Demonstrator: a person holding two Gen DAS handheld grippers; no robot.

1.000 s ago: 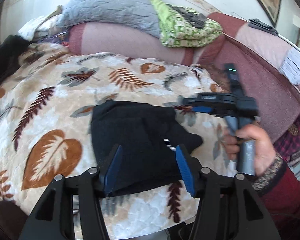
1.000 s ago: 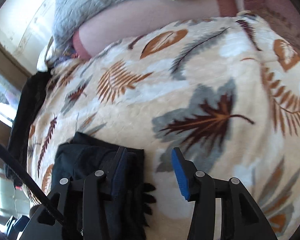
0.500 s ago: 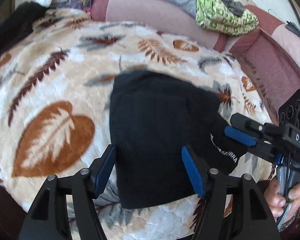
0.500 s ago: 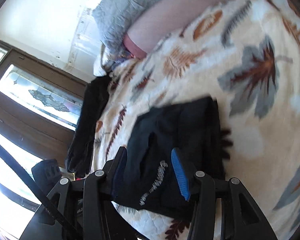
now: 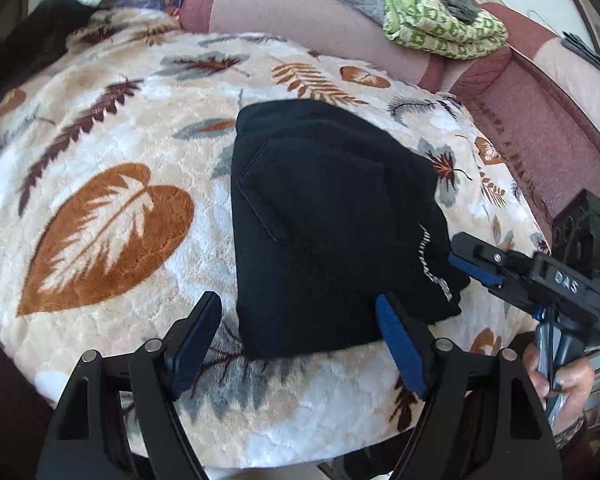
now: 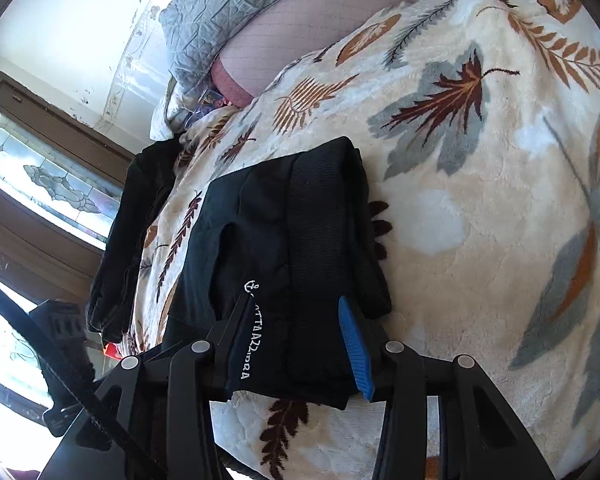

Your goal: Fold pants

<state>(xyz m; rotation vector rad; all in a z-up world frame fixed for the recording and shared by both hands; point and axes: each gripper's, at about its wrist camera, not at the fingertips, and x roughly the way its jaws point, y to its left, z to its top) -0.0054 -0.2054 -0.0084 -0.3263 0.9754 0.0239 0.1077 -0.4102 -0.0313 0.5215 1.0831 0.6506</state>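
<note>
Plush leaf-print blanket covers the bed; on its near middle lie the black pants, a soft, limp, light bundle, best pinched at a thick folded edge. Left gripper opens wide, empty; right gripper closes around the lettered near-right corner

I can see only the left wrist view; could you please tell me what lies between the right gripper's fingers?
Observer: The folded black fabric pants lie between the right gripper's fingers, whose jaws are closing, at the edge bearing white lettering.
Operator: Thank you. Does a waistband show there?
Observer: Yes, a ribbed black waistband runs away from the gripper, along the pants' right side.
Operator: And what is beyond the leaf-patterned plush blanket on the left?
Observer: A leaded stained-glass window in a dark wooden frame.
</note>
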